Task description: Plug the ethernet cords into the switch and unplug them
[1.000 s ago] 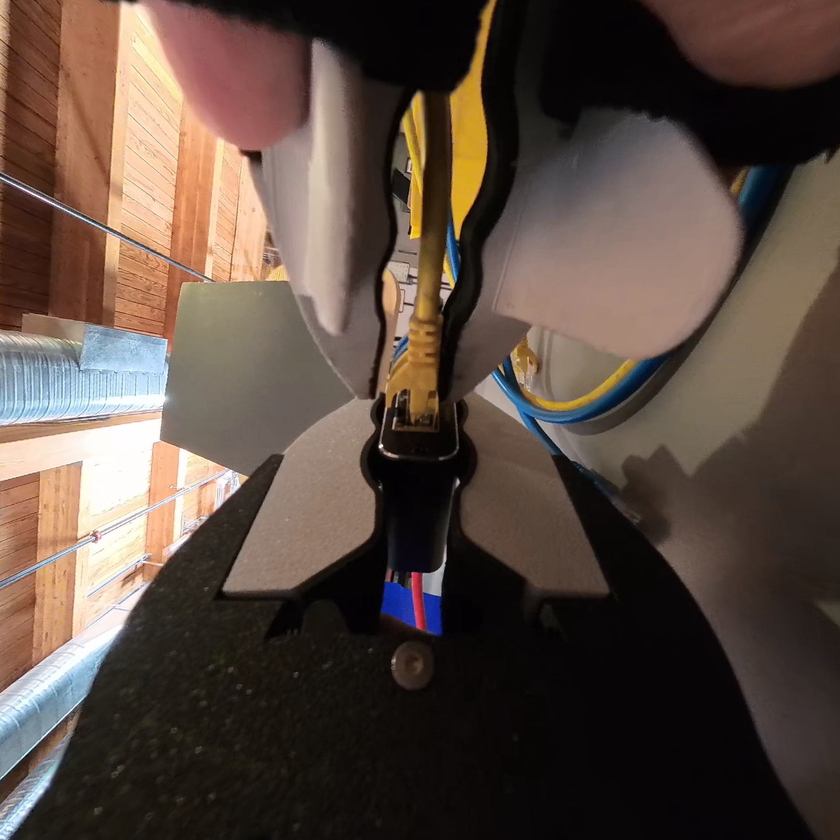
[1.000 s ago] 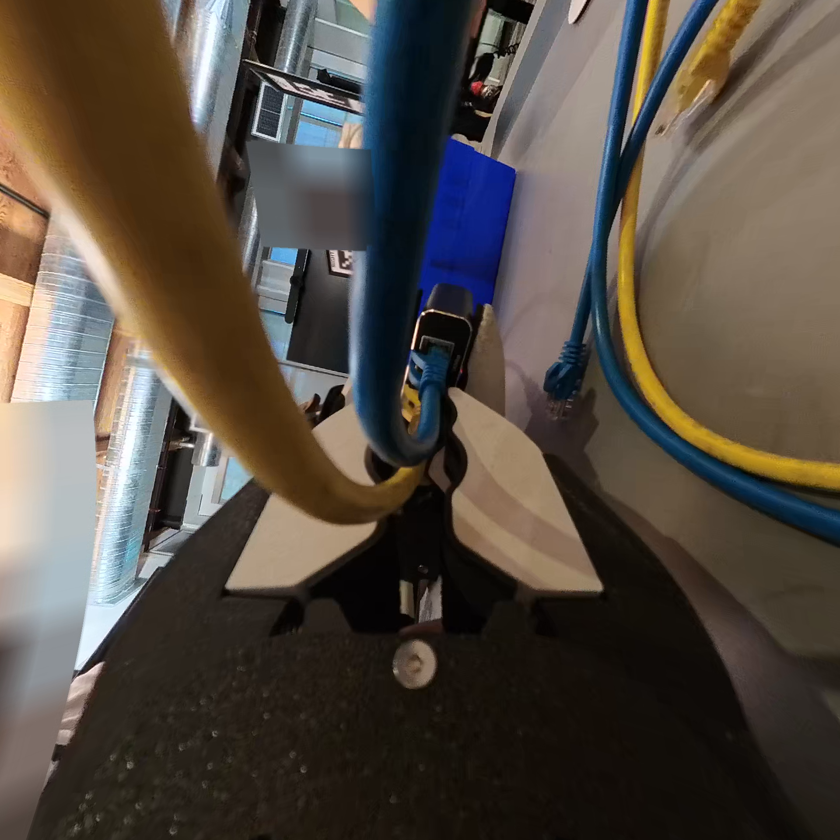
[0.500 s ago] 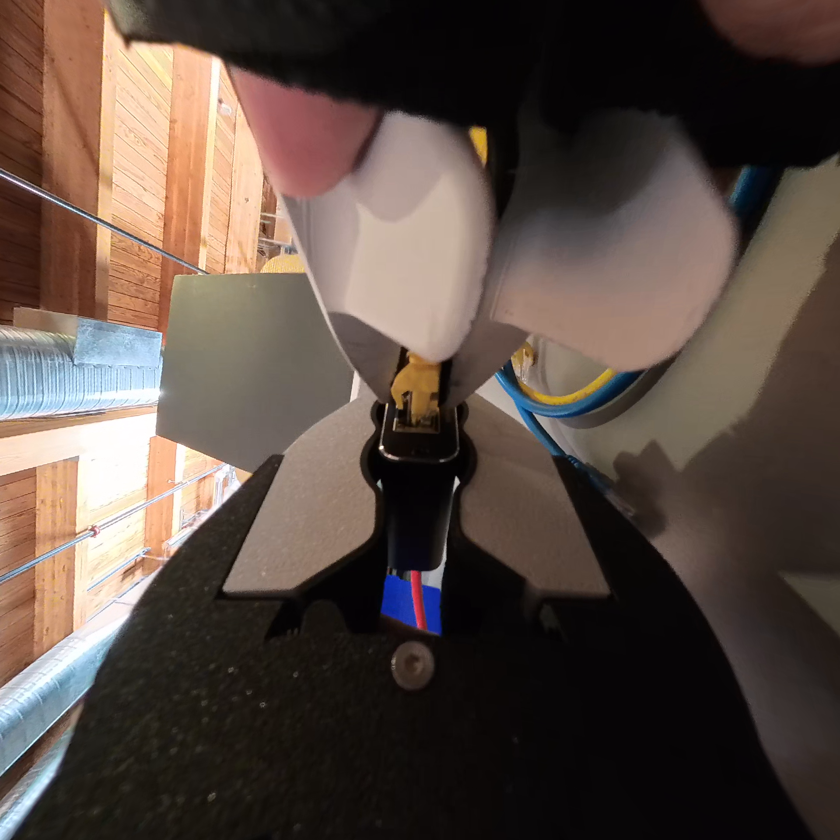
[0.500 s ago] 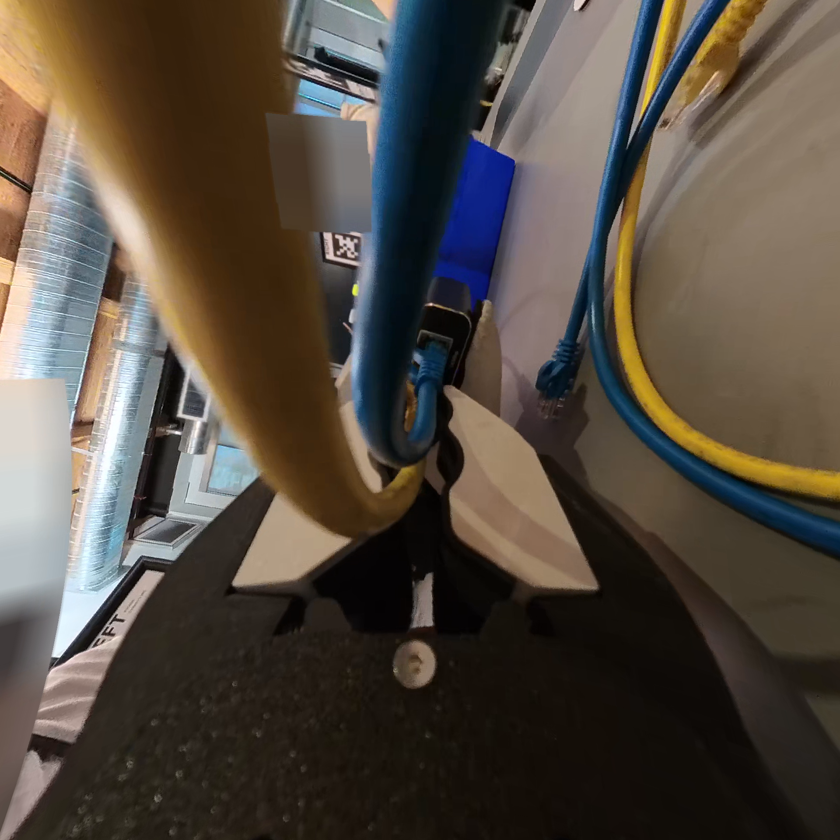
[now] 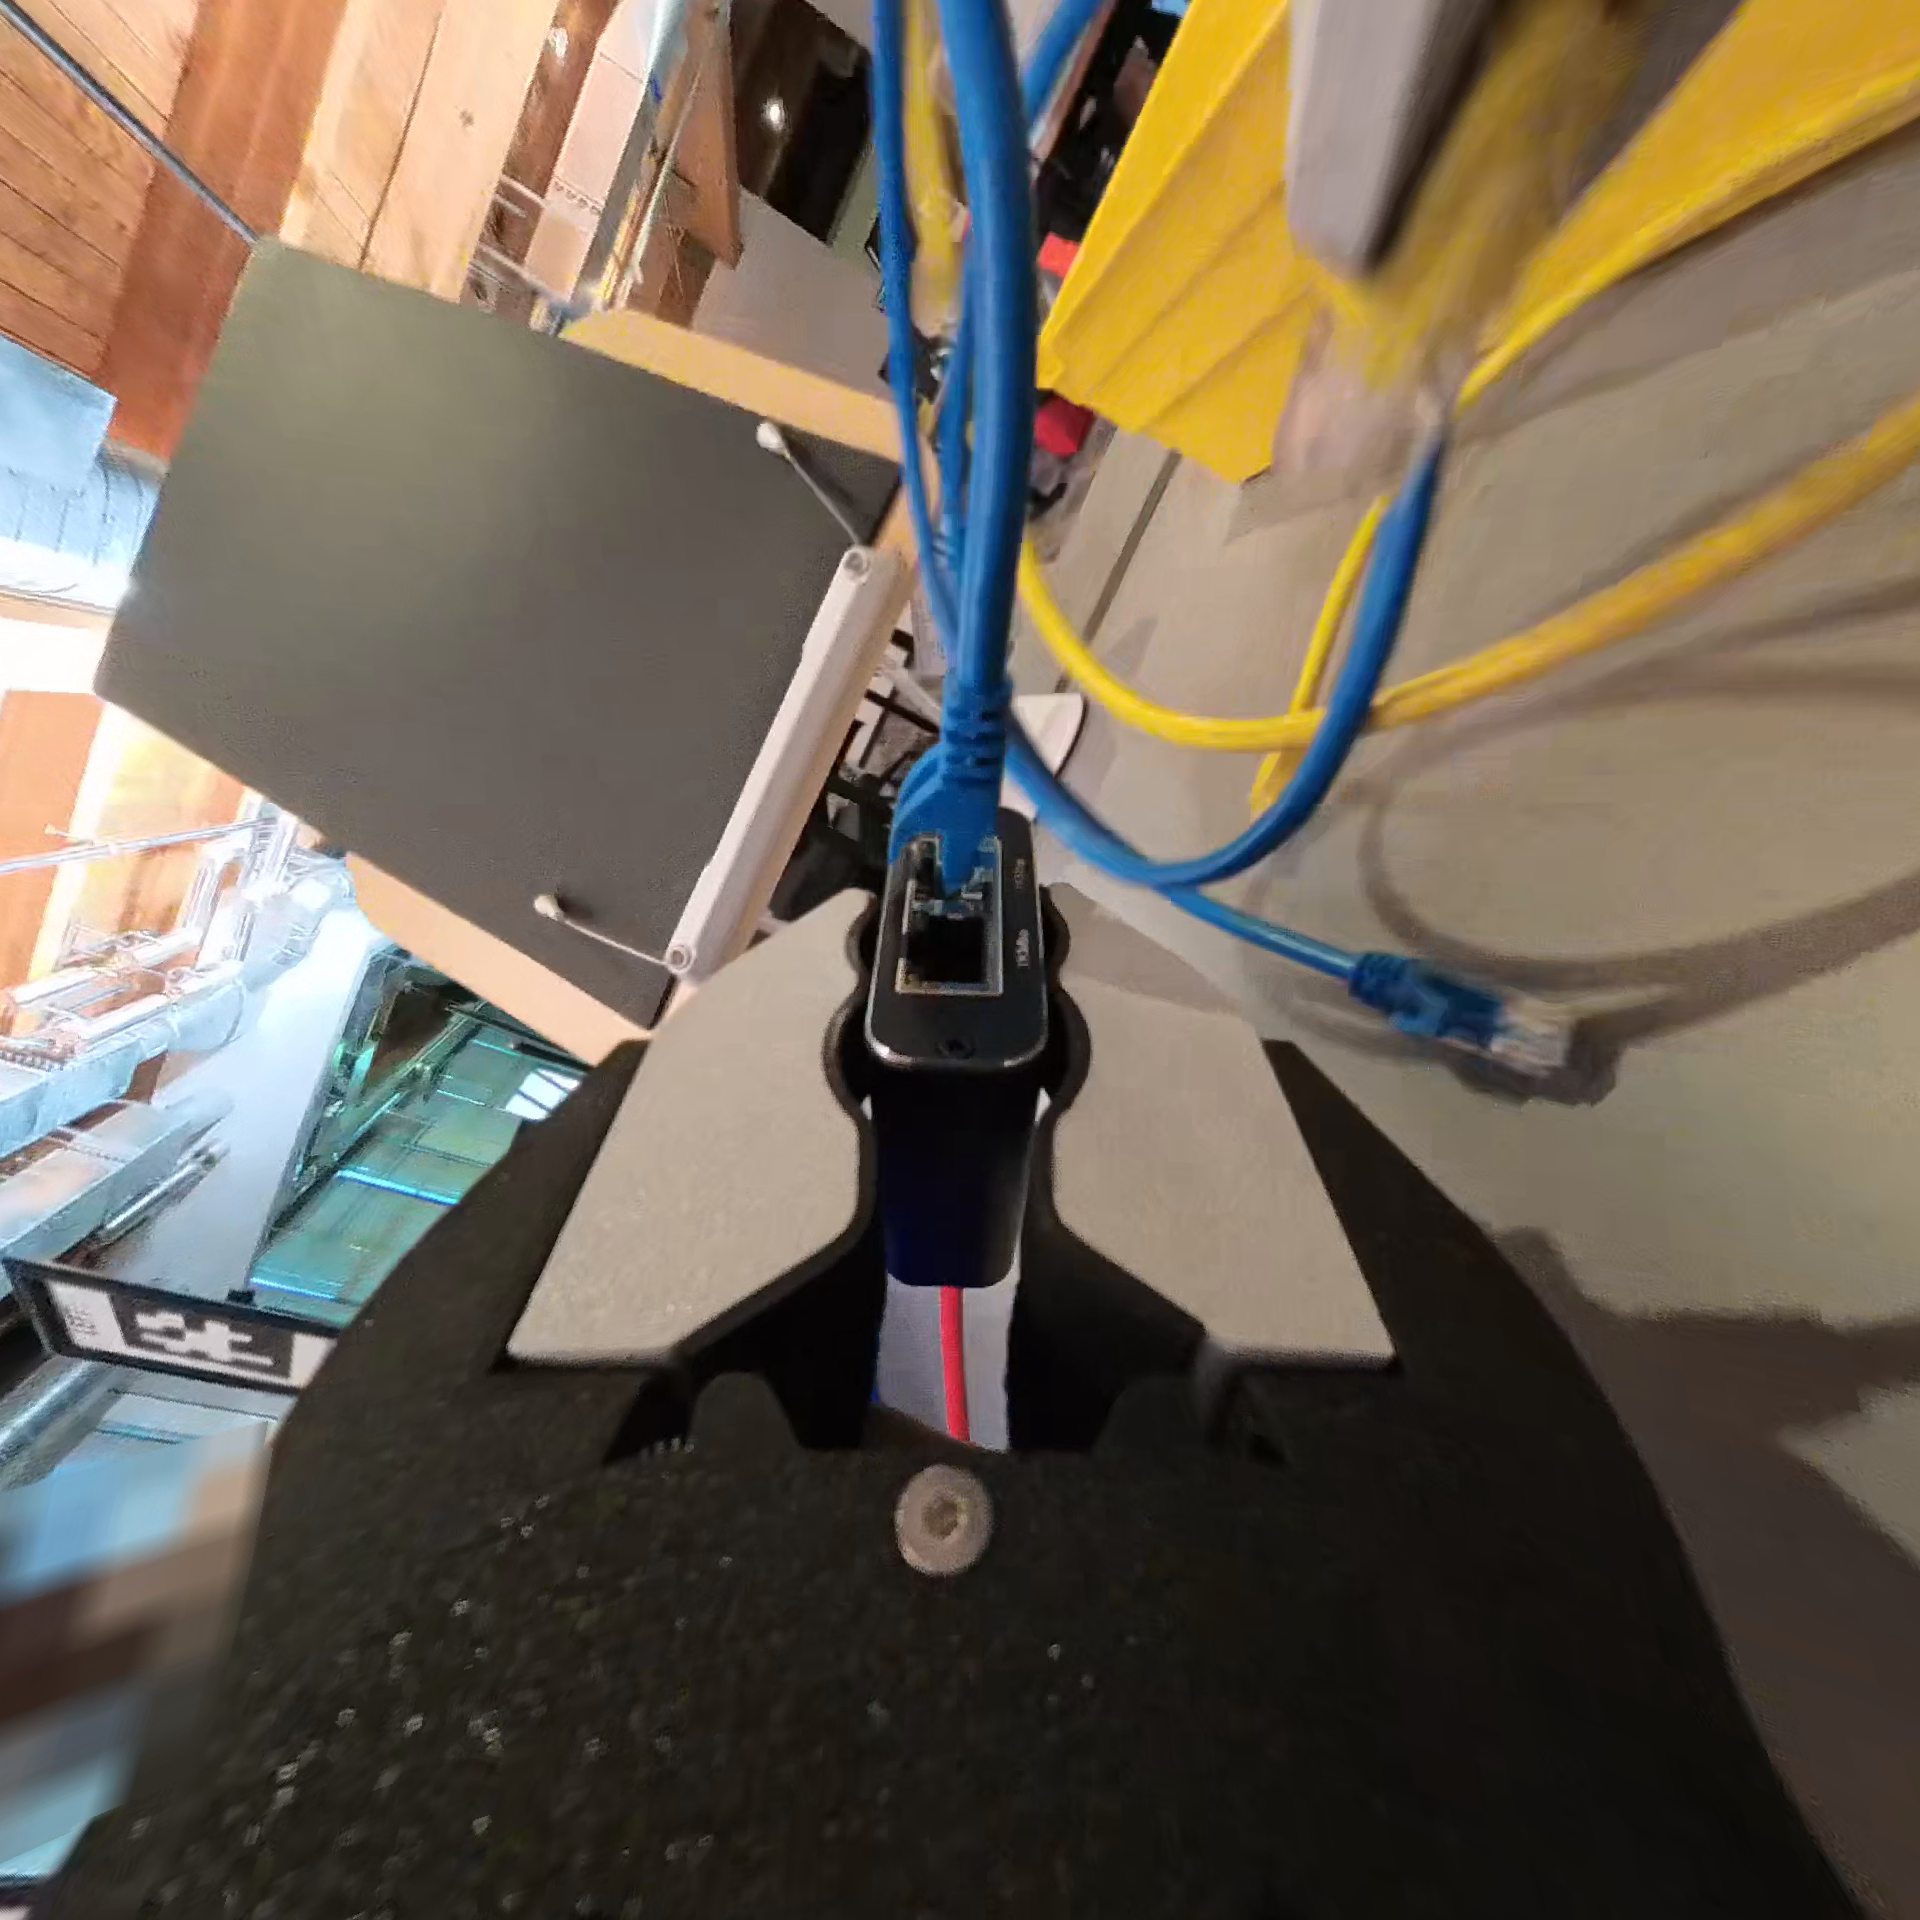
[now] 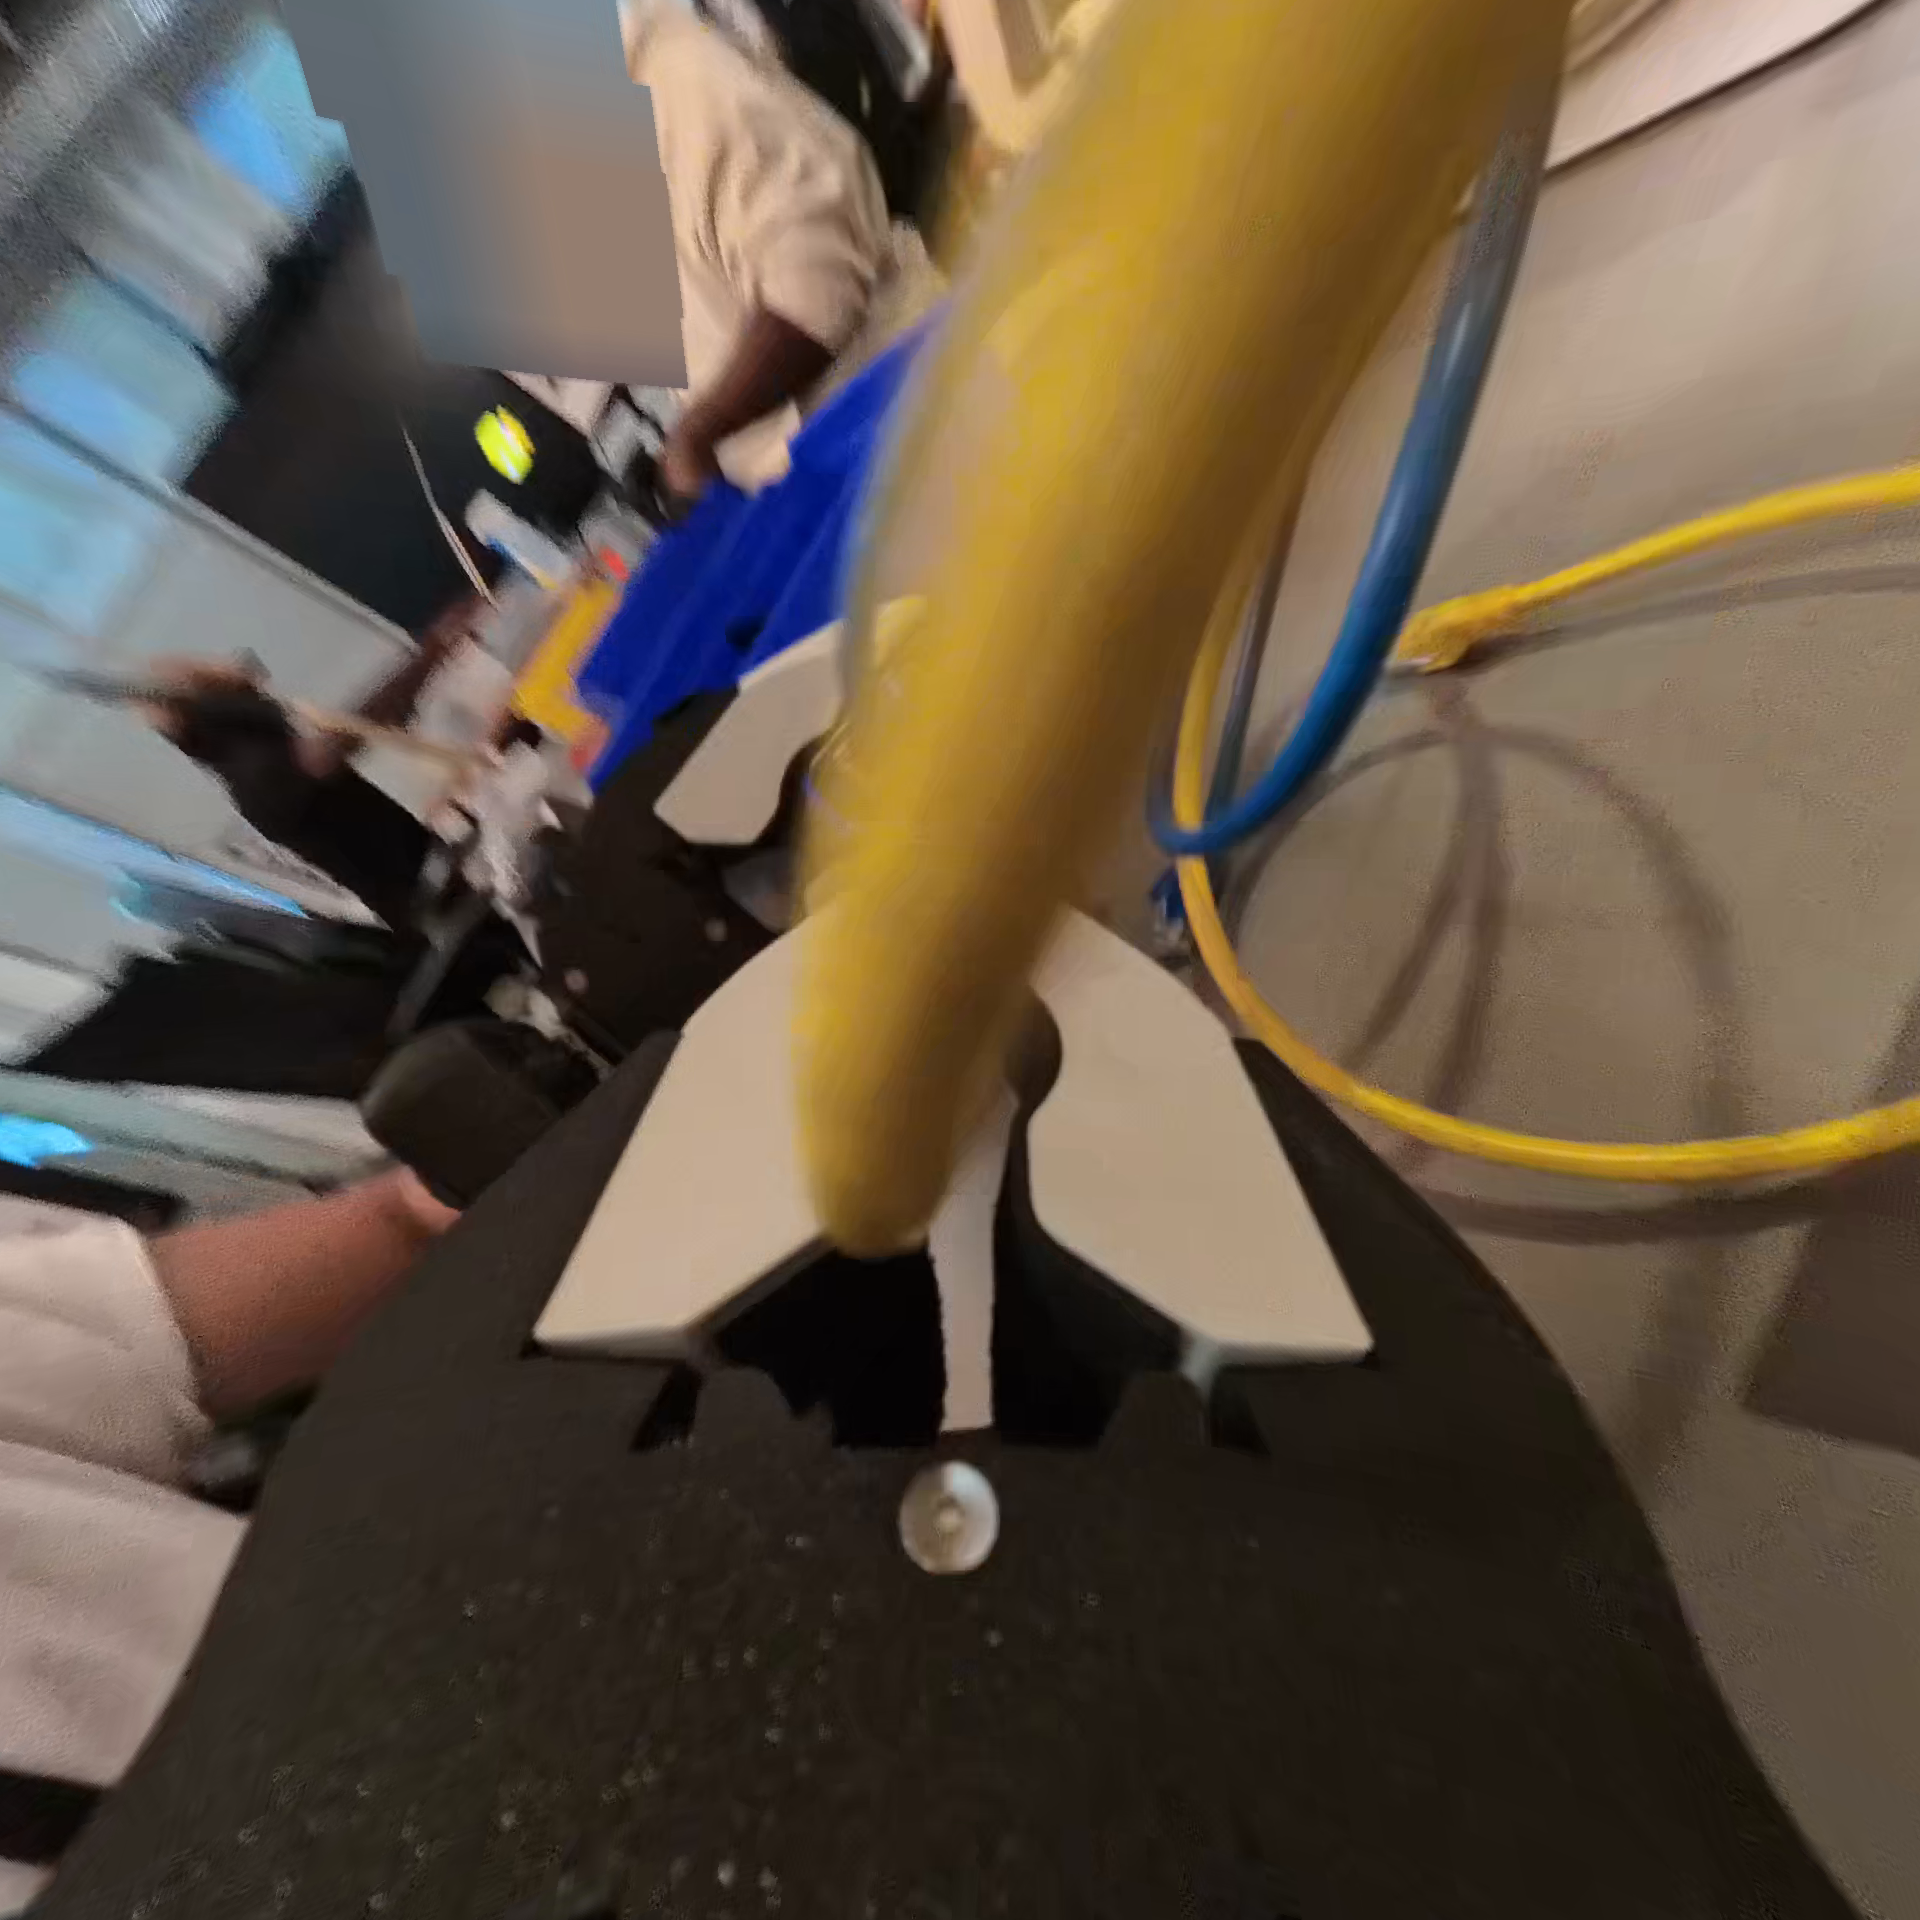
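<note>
Switch [image 5: 954, 1023] bears tiny unreadable print; blue cord [image 5: 961, 769] plugged in.

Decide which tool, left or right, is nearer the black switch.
Left. The left tool is clamped on the switch; the right tool grips a yellow cord with no switch visible there.
</note>
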Demonstrator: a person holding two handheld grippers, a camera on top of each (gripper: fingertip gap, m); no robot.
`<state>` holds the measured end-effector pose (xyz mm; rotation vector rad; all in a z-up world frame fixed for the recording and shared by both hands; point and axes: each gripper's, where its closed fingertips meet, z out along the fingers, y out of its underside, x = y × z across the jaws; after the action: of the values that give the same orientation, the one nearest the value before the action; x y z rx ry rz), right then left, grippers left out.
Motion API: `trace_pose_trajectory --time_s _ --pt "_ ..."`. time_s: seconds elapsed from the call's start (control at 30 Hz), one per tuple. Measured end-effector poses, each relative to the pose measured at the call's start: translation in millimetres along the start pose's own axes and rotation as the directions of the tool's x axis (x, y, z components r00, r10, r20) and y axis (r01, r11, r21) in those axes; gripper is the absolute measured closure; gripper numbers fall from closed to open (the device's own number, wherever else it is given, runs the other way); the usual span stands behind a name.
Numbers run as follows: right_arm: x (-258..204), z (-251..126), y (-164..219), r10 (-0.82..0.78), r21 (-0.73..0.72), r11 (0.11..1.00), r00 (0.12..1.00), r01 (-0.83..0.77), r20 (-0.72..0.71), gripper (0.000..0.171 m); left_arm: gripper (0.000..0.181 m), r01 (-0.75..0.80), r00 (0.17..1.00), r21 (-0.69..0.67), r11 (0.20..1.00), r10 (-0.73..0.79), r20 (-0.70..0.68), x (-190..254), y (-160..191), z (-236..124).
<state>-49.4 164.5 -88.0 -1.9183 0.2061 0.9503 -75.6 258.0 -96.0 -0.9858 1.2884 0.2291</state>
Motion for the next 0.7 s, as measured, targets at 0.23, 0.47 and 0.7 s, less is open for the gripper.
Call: trace_pose_trajectory --time_s 0.23,0.47,0.7 --pt "23 4 44 0.052 -0.188 0.98 0.994 -0.069 -0.093 0.157 0.155 0.088 0.996 0.053 0.995 -0.086 -0.035 -6 11 3" --pt "31 -17 89 0.006 -0.313 0.947 0.981 -0.068 -0.196 0.126 0.155 0.418 0.908 0.166 0.893 -0.417 -0.046 -48 5 -12" --pt "54 -89 54 -0.403 -0.453 0.871 0.806 0.192 -0.433 0.126 0.155 0.368 0.928 0.153 0.917 -0.373 0.004 -56 10 -11"
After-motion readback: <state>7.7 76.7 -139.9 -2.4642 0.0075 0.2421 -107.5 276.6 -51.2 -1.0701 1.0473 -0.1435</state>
